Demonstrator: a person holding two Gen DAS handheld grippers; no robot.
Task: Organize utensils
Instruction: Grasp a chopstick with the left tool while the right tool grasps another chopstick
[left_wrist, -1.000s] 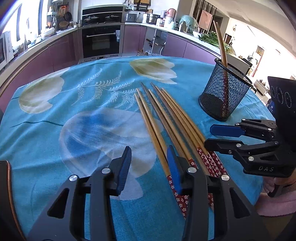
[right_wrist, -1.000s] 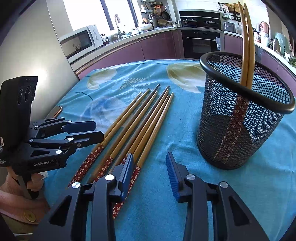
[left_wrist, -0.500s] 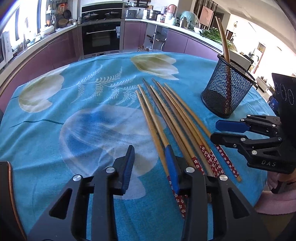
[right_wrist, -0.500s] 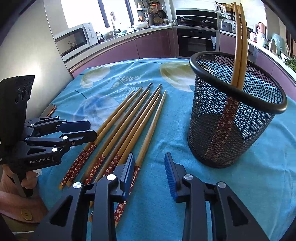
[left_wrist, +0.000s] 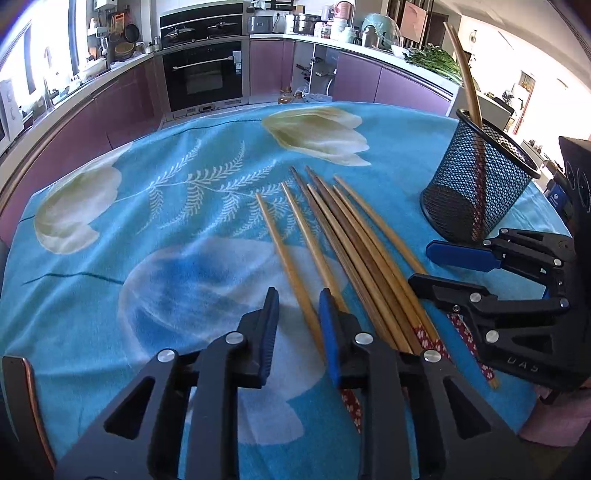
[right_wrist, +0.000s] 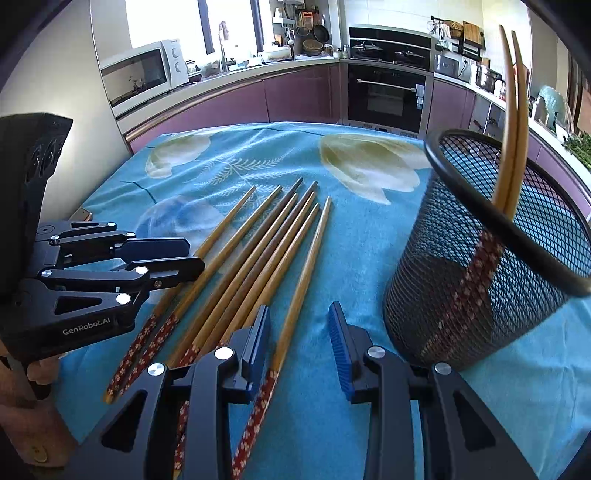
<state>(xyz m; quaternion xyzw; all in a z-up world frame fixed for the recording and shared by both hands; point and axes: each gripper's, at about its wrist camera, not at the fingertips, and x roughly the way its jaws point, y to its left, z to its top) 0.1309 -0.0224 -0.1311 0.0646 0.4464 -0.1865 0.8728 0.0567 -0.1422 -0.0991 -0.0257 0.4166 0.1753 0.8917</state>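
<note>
Several wooden chopsticks (left_wrist: 354, 243) with red flowered handles lie side by side on the blue tablecloth; they also show in the right wrist view (right_wrist: 258, 254). A black mesh holder (left_wrist: 476, 184) stands to their right with two chopsticks (right_wrist: 511, 122) upright in it; it fills the right of the right wrist view (right_wrist: 491, 266). My left gripper (left_wrist: 297, 312) is open and empty, low over the leftmost chopsticks' handle ends. My right gripper (right_wrist: 299, 325) is open and empty, its jaws on either side of the rightmost chopstick (right_wrist: 303, 280) near its handle.
The tablecloth (left_wrist: 166, 229) has white flower prints and covers the round table. Kitchen counters, an oven (left_wrist: 205, 77) and a microwave (right_wrist: 144, 74) stand behind. The right gripper shows from the side in the left wrist view (left_wrist: 436, 266), the left gripper in the right wrist view (right_wrist: 184, 254).
Both grippers have moved forward and lower over the chopstick handles. The right gripper now straddles the rightmost chopstick. The holder looks closer.
</note>
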